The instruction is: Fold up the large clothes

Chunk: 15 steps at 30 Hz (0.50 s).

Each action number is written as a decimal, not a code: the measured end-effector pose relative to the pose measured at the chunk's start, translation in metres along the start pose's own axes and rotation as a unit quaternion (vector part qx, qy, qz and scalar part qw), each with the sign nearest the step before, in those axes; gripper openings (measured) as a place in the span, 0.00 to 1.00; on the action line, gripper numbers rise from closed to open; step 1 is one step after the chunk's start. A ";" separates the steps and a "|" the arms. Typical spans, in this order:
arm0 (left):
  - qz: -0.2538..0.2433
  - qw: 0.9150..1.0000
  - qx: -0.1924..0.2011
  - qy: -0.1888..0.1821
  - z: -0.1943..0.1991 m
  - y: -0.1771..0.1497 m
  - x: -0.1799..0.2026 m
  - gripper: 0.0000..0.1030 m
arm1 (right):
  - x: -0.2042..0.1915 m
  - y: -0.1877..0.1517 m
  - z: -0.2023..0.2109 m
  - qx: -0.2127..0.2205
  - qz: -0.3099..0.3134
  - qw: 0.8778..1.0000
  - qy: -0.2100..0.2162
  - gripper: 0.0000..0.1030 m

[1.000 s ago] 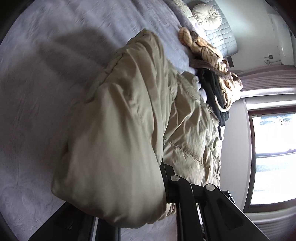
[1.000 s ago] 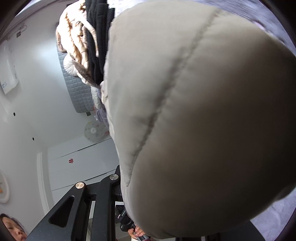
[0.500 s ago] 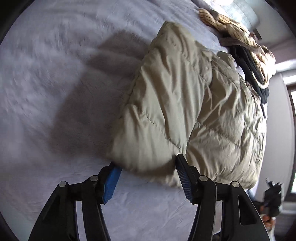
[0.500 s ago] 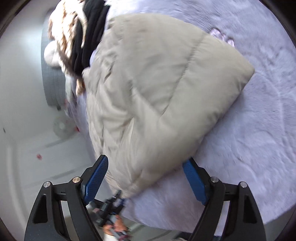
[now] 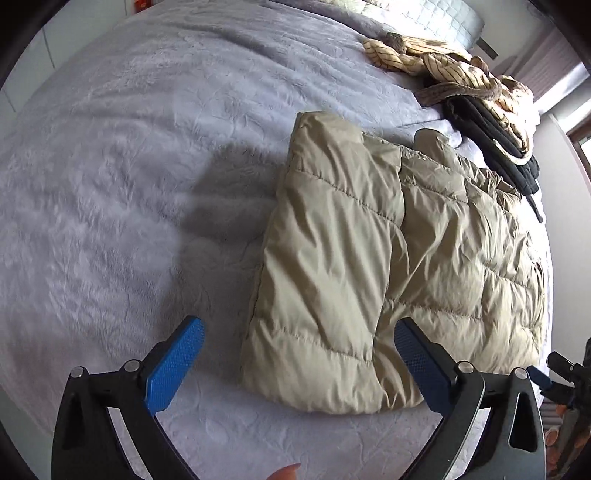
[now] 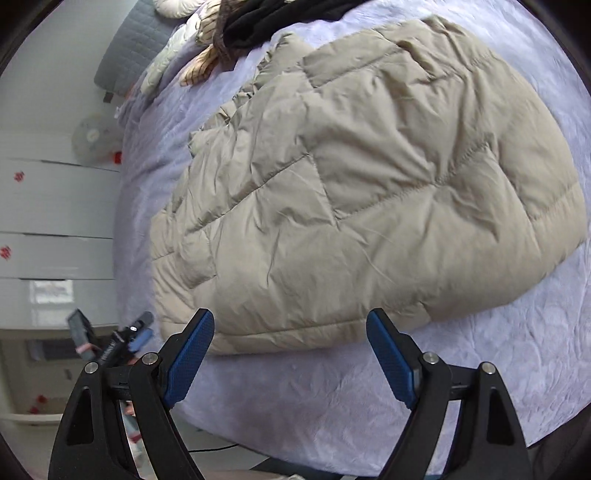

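A beige quilted puffer jacket (image 5: 388,258) lies folded on the lilac bedspread (image 5: 129,184). One folded panel rests on top along its left side. My left gripper (image 5: 299,354) is open and empty, just short of the jacket's near edge. In the right wrist view the jacket (image 6: 351,177) fills the middle. My right gripper (image 6: 291,339) is open and empty, its blue pads (image 6: 192,354) beside the near hem, not touching it.
A pile of striped tan and black clothes (image 5: 472,92) lies at the far end of the bed, also in the right wrist view (image 6: 251,22). A grey quilted headboard (image 6: 129,48), white cabinets (image 6: 55,221) and the bed's edge (image 6: 136,258) are at the left.
Both grippers were shut on the lifted jacket a second ago. They laid it down, opened, and have drawn back from it. The jacket now lies flat on the bed.
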<state>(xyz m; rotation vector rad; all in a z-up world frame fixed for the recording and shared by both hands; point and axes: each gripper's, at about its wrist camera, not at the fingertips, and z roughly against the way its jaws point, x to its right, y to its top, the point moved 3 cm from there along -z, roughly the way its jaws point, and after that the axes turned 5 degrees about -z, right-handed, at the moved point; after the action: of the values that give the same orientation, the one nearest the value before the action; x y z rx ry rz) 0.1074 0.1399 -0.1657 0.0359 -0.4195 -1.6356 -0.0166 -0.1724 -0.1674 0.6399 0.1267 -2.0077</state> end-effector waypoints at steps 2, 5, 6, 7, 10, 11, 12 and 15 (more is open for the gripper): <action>-0.003 1.000 -0.005 -0.002 -0.005 0.007 0.000 1.00 | -0.019 -0.001 -0.010 0.012 0.035 0.999 -0.037 0.84; -0.003 1.000 -0.011 -0.005 -0.014 0.018 -0.005 1.00 | -0.014 0.000 -0.008 0.013 0.083 0.993 -0.085 0.84; -0.005 1.000 -0.012 -0.006 -0.017 0.023 -0.008 1.00 | -0.017 0.001 -0.008 0.012 0.091 0.991 -0.094 0.84; -0.006 1.000 -0.013 -0.007 -0.021 0.028 -0.013 1.00 | -0.019 0.002 -0.010 0.010 0.096 0.991 -0.096 0.84; -0.002 0.999 -0.022 -0.028 -0.038 0.044 -0.027 1.00 | -0.019 0.006 -0.008 0.012 0.103 0.991 -0.090 0.84; 0.002 0.998 -0.033 -0.048 -0.048 0.051 -0.033 1.00 | -0.021 0.007 -0.009 0.013 0.104 0.991 -0.089 0.84; 0.003 0.996 -0.044 -0.075 -0.057 0.056 -0.037 1.00 | -0.023 0.010 -0.012 0.013 0.104 0.991 -0.088 0.84; -0.001 0.984 -0.081 -0.158 -0.085 0.069 -0.042 1.00 | -0.032 0.019 -0.023 0.015 0.100 0.991 -0.082 0.84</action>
<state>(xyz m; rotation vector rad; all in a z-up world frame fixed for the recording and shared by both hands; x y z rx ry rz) 0.2014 0.1564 -0.2344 -0.3492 -0.5264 -1.6775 0.0201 -0.1488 -0.1685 0.4826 -0.0642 -1.8614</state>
